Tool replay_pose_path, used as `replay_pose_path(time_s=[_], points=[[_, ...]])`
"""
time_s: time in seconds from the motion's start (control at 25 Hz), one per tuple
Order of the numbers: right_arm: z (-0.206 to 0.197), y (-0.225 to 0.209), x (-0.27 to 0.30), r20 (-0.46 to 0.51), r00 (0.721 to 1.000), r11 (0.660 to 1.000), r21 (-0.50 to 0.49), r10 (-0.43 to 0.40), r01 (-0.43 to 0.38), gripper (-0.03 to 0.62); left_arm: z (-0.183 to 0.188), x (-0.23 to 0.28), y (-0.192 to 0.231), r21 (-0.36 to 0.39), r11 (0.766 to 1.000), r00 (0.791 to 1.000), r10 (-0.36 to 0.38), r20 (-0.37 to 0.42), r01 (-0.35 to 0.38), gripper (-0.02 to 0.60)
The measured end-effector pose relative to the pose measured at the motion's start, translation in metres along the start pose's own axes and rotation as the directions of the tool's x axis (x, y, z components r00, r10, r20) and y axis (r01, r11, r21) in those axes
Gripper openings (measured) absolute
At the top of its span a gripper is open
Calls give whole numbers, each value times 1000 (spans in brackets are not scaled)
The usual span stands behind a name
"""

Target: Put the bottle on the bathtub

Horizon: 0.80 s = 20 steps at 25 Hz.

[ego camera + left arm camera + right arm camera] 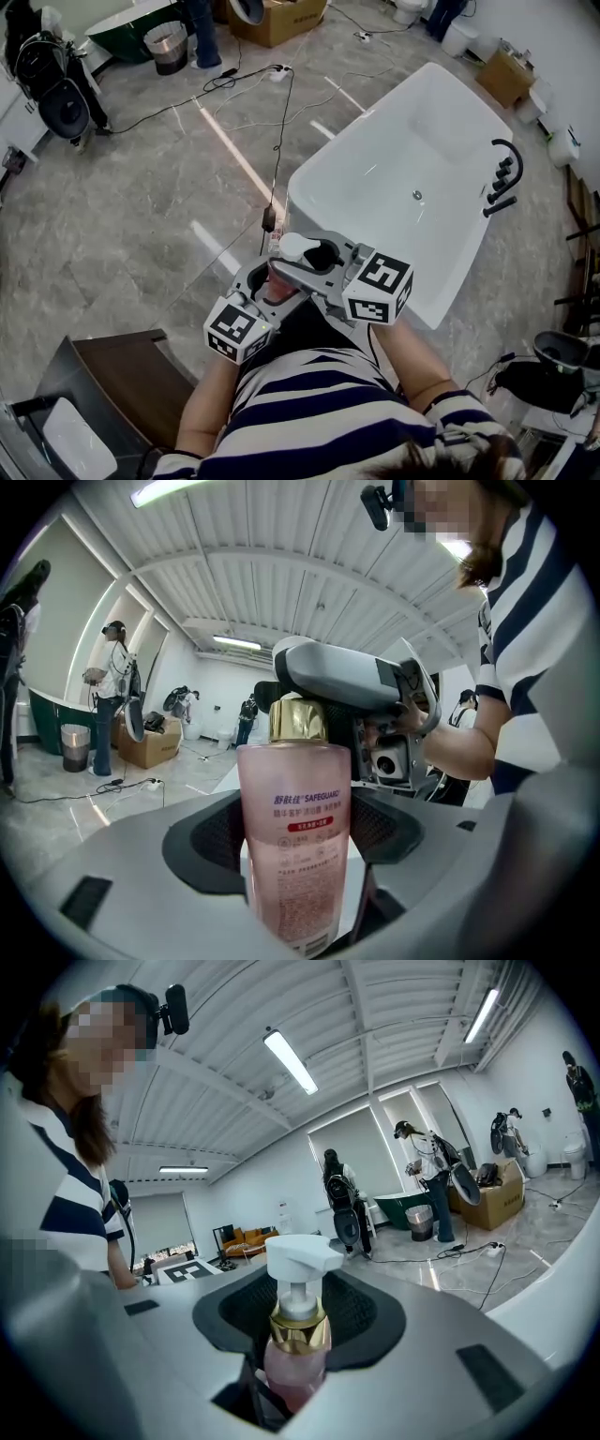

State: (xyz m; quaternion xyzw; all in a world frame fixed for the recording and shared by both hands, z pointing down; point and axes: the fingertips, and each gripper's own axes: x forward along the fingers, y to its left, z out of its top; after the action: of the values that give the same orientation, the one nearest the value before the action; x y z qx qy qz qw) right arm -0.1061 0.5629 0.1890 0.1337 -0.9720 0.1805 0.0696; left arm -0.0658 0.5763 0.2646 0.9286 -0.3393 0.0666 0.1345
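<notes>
A pink soap bottle (281,279) with a gold collar and a white pump head (298,247) is held upright in front of the person's chest, just before the near corner of the white bathtub (361,120). My left gripper (270,286) is shut on the bottle's body (292,841). My right gripper (317,270) is shut on its upper part (294,1358), below the pump head (298,1252). In the left gripper view the right gripper (347,682) covers the pump. The tub's inside holds nothing but its drain.
A black faucet (502,178) stands on the tub's far right rim. Cables (272,131) run over the grey floor left of the tub. A dark cabinet with a white basin (80,441) is at the lower left. People (427,1180) stand far off by a cardboard box (277,19).
</notes>
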Motion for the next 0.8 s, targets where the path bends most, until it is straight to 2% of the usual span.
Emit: replay_pose_path(time_s=[0.4,0.6,0.8], points=[[26,-43,59,1,1000,997,-68,29,-29,163,17,9,78,23,999,1000,26,7,-26,336],[40,-66,99,-33,999,996,-74,38,-41,163,26,8,124,-1,999,999,34,10,-34,336],[48,-85,133,-19,999,998,-44,34,-35,163,27,3,163,-5,1000,999,27,-25,-27,336]])
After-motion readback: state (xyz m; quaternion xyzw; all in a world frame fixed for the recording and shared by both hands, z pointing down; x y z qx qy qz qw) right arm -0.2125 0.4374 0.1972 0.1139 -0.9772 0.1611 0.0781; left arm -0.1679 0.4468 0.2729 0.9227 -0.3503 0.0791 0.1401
